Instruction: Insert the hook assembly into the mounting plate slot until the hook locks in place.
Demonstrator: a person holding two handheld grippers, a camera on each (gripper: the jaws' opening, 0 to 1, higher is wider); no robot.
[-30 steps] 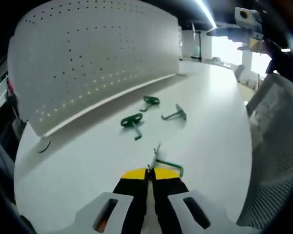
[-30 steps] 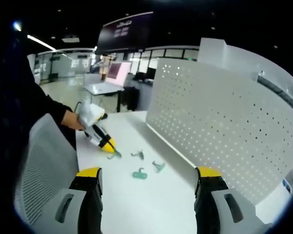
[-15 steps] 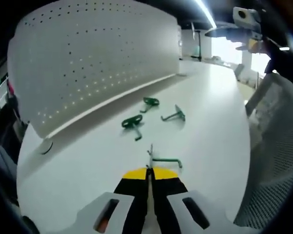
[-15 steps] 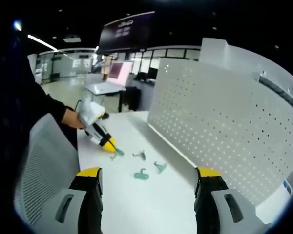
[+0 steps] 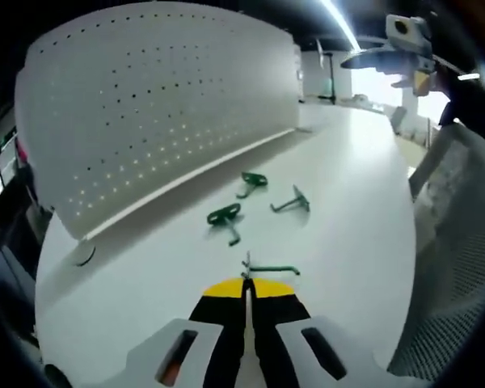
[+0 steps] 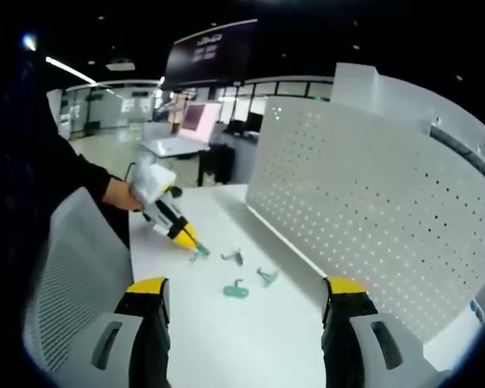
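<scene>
My left gripper [image 5: 246, 284] is shut on a green hook [image 5: 268, 269], held just above the white table with its arm pointing right. The right gripper view shows that same left gripper [image 6: 191, 242] in a person's hand, with the held hook [image 6: 199, 250] at its tip. A white pegboard [image 5: 162, 105], the mounting plate, stands upright along the table's far side; it is the pegboard [image 6: 364, 202] on the right of the right gripper view. My right gripper [image 6: 248, 291] is open, well above the table, with nothing between its fingers.
Three more green hooks [image 5: 226, 217] [image 5: 250, 179] [image 5: 291, 202] lie loose on the table [image 5: 347, 202] in front of the pegboard. A grey mesh chair back [image 6: 73, 267] stands at the table's near edge. An office with desks lies beyond.
My left gripper has carried the hook up off the table and a little toward the loose hooks; the hook now lies level instead of tilted. The right gripper has stayed open and still.
</scene>
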